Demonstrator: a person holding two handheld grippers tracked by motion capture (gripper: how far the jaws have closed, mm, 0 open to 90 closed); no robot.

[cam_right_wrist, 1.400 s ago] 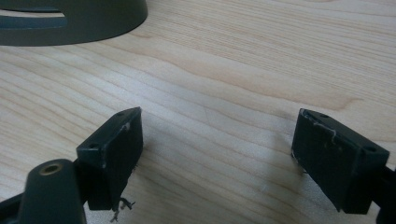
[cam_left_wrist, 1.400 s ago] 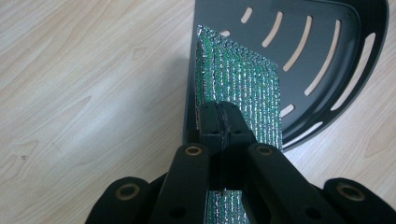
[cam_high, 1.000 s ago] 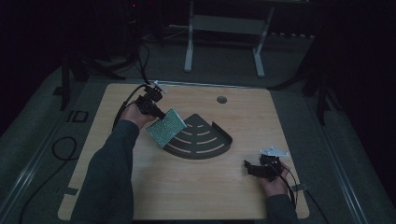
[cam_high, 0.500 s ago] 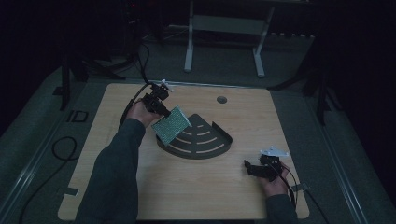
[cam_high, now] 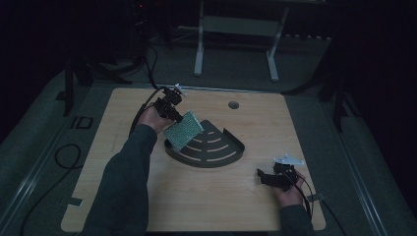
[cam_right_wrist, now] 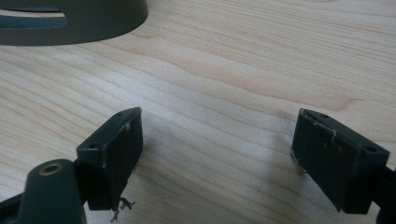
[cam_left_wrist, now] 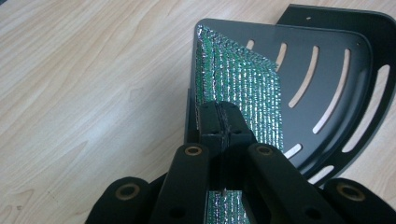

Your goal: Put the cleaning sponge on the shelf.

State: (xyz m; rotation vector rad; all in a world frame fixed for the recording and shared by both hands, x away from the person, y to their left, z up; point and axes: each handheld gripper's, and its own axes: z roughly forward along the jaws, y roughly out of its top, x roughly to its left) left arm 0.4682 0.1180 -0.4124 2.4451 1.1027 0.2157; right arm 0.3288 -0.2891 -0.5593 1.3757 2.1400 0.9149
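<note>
Two tongs at work: left gripper [cam_left_wrist: 220, 125] is clamped on the green pad [cam_left_wrist: 243, 88], held tilted just above the black shelf [cam_left_wrist: 336, 70], not yet set down, while right gripper [cam_right_wrist: 217, 158] rests apart, empty, nearby

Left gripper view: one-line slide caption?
Left gripper shut on a green glittery pad, holding it tilted over the dark slotted corner tray.

A light wooden table [cam_high: 147, 196] carries a dark slotted quarter-round shelf tray [cam_high: 216, 155].
</note>
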